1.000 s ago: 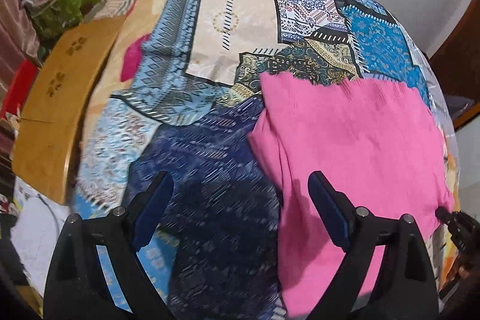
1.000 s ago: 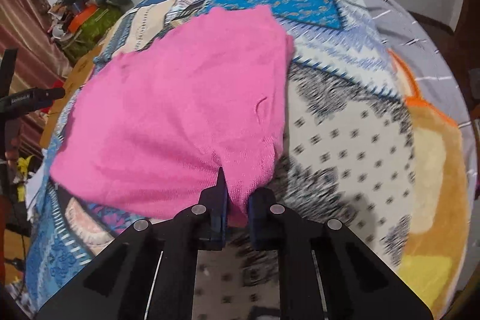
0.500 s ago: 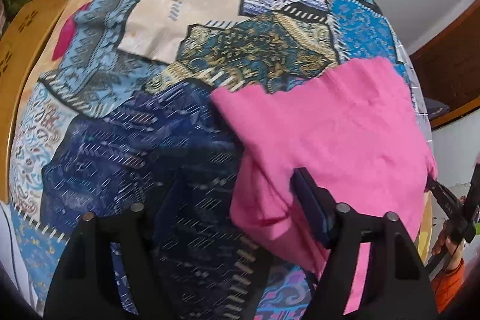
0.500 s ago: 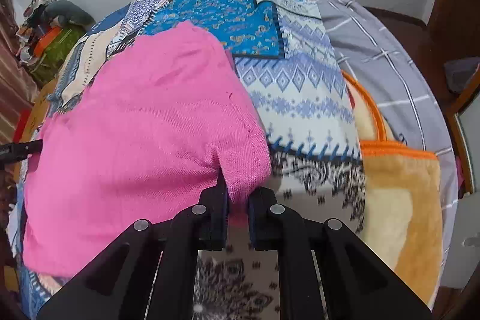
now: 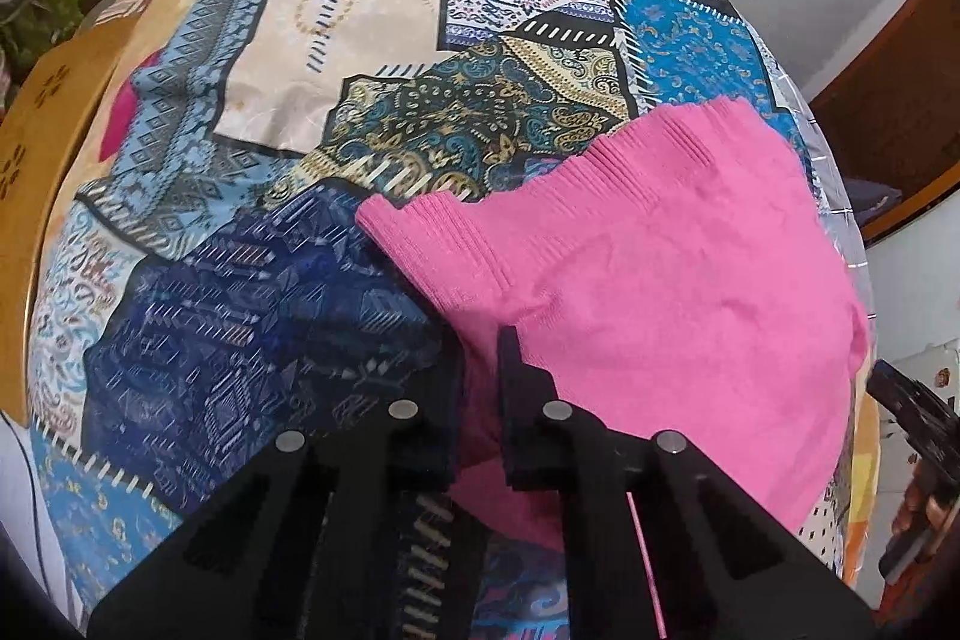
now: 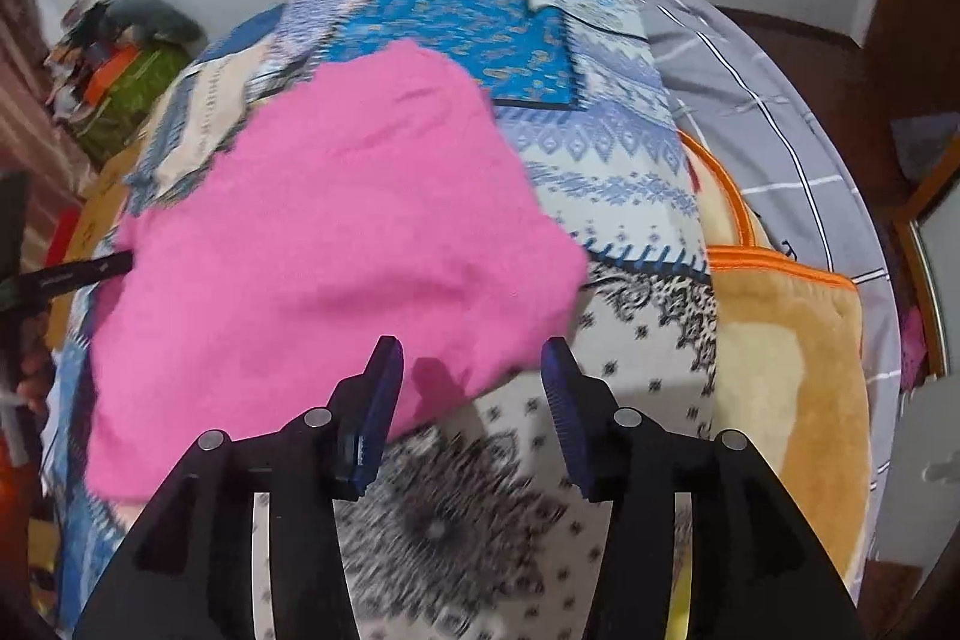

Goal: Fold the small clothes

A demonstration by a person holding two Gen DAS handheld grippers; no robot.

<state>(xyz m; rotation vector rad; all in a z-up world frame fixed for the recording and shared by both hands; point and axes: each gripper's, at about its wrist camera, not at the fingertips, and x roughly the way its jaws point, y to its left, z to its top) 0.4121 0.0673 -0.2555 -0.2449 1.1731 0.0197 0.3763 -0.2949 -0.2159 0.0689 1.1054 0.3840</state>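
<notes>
- Jaws of left gripper (image 5: 480, 388) have just been closing, now clamped on near-left edge of pink garment (image 5: 648, 292), which lies right on patchwork bedspread (image 5: 252, 328).
- Jaws of right gripper (image 6: 471, 400) have just been opening, now apart; pink garment (image 6: 336, 244) near edge between them, unpinched, left on bedspread (image 6: 630, 232).

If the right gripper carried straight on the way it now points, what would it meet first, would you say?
Most likely the near edge of the pink garment, which lies just ahead between the open fingers of the right gripper, or the patterned bedspread under it; depth is hard to judge.
</notes>
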